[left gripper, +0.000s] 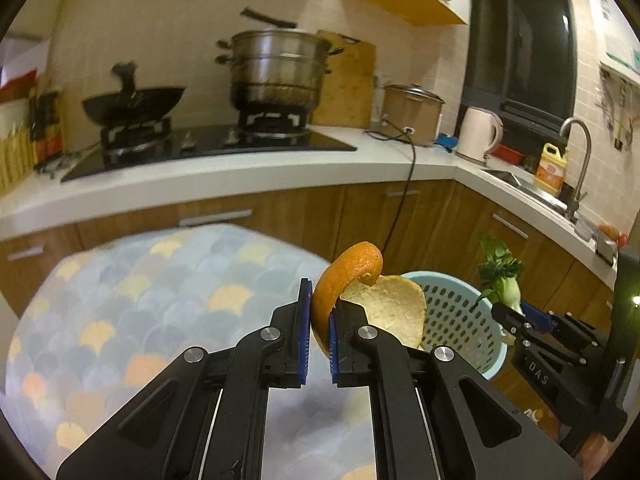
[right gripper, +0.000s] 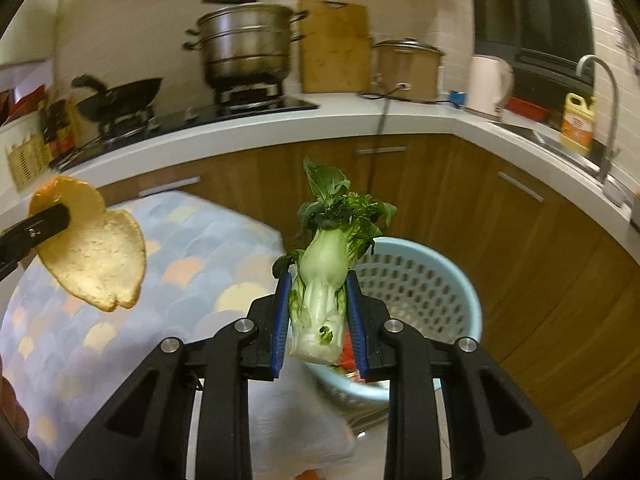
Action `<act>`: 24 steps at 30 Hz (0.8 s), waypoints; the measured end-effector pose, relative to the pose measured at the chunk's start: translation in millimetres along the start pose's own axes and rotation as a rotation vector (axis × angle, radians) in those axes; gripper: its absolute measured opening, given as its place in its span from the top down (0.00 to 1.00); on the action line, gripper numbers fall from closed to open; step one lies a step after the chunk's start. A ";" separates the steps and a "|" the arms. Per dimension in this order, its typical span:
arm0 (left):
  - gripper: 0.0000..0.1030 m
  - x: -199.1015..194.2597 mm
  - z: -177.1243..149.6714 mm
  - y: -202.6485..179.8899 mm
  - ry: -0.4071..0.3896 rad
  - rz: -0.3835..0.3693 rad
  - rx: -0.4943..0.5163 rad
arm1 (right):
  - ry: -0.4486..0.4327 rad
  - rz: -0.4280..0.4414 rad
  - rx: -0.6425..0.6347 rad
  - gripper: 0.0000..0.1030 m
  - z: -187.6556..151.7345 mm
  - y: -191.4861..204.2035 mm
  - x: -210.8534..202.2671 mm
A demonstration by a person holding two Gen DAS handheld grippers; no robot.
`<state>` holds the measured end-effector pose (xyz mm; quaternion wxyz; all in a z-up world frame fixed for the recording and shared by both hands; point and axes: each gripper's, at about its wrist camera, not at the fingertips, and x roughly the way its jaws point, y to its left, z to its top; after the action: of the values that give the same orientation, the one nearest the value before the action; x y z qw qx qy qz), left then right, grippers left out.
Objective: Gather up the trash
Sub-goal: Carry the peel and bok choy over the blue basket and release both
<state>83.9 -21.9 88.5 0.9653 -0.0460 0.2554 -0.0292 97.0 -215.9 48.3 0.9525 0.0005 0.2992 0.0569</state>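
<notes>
Left wrist view: kitchen w/ white counter (left gripper: 248,176) across the middle, stove and steamer pot (left gripper: 276,68) up top, scale-pattern cloth (left gripper: 152,300) lower left, blue basket (left gripper: 460,320) lower right. Your left gripper (left gripper: 319,330) is clenched on the orange peel (left gripper: 360,292), center frame.

Right wrist view: same counter (right gripper: 280,128), cabinets below. Your right gripper (right gripper: 318,312) clamps the bok choy stub (right gripper: 324,276) upright at center, w/ the basket (right gripper: 420,280) right behind it. Peel (right gripper: 96,256) hangs at left.

left claw (left gripper: 318,330): lower centre, jaws clamped on orange peel (left gripper: 360,292) | right claw (right gripper: 318,316): lower centre, gripping bok choy (right gripper: 324,284)
</notes>
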 end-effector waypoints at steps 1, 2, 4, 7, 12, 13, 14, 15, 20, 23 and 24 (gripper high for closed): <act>0.95 0.7 2.0 -7.0 -0.005 0.000 0.012 | -0.004 -0.007 0.006 0.77 1.5 -6.1 0.1; 0.95 1.7 4.4 -15.6 -0.011 -0.005 0.024 | -0.006 -0.012 0.013 0.77 2.8 -12.0 -0.3; 0.95 4.6 8.0 -27.2 -0.016 -0.016 0.038 | -0.011 -0.025 0.026 0.77 5.4 -23.1 -0.7; 0.95 10.9 12.0 -47.5 -0.015 -0.034 0.070 | -0.020 -0.042 0.031 0.77 7.8 -36.2 -0.7; 0.95 24.8 15.0 -73.8 -0.009 -0.050 0.123 | -0.018 -0.063 0.047 0.77 7.6 -56.0 3.1; 0.95 28.3 15.3 -78.3 -0.006 -0.053 0.130 | -0.016 -0.065 0.048 0.77 7.9 -58.0 4.5; 0.95 32.9 15.5 -84.3 -0.003 -0.058 0.139 | -0.015 -0.069 0.049 0.77 7.3 -60.9 5.9; 0.95 37.1 16.0 -89.2 0.001 -0.061 0.147 | -0.013 -0.072 0.052 0.77 6.8 -63.4 7.4; 0.95 68.2 16.2 -108.1 0.043 -0.084 0.168 | 0.032 -0.090 0.080 0.77 2.5 -80.6 27.0; 0.94 96.9 15.0 -115.1 0.097 -0.103 0.155 | 0.073 -0.096 0.108 0.77 -1.2 -93.5 44.7; 0.94 108.5 13.9 -117.1 0.120 -0.108 0.147 | 0.088 -0.100 0.114 0.77 -2.5 -96.6 50.4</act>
<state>181.2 -145.9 59.5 0.9461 0.0133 0.3068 -0.1025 147.0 -306.5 14.1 0.9384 0.0371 0.3433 -0.0080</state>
